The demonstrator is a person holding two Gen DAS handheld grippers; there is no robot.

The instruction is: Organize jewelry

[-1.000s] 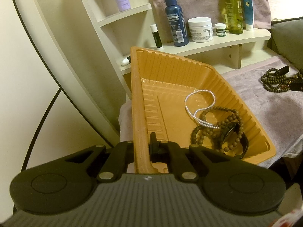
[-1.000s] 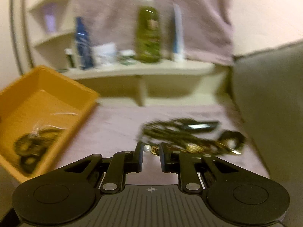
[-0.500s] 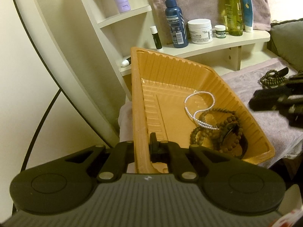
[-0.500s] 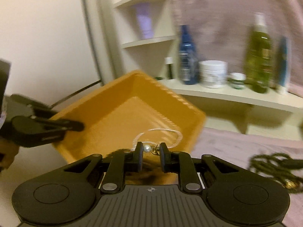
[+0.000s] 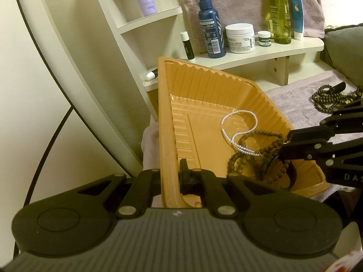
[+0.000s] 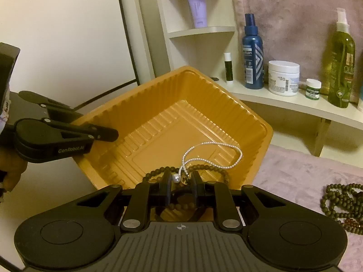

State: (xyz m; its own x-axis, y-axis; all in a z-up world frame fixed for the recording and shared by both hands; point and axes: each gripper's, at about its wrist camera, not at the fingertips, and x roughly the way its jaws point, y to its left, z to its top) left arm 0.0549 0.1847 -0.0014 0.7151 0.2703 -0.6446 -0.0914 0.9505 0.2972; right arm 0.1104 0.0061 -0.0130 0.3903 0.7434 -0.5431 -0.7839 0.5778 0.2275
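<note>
My left gripper (image 5: 171,172) is shut on the near wall of the orange tray (image 5: 166,122) and holds it tilted. The tray also shows in the right wrist view (image 6: 158,104). Inside lie a white pearl necklace (image 5: 238,127), brown bead bracelets (image 5: 247,158) and a black watch (image 5: 279,170). My right gripper (image 6: 180,180) is shut on a pearl earring (image 6: 176,178) with a gold part, above the tray's near right corner. It enters the left wrist view (image 5: 292,145) from the right. More dark bead strands (image 6: 342,204) lie on the pink towel (image 6: 295,174).
A cream shelf (image 6: 283,99) behind the tray holds a blue spray bottle (image 6: 253,52), a white cream jar (image 6: 283,77), a small green jar (image 6: 313,88), a green oil bottle (image 6: 341,61) and a lip balm (image 6: 228,66). A purple tube (image 6: 197,6) stands on a higher shelf.
My right gripper has swung left from the bead pile on the towel to over the tray, still carrying the earring. The left gripper and the tray have not moved.
</note>
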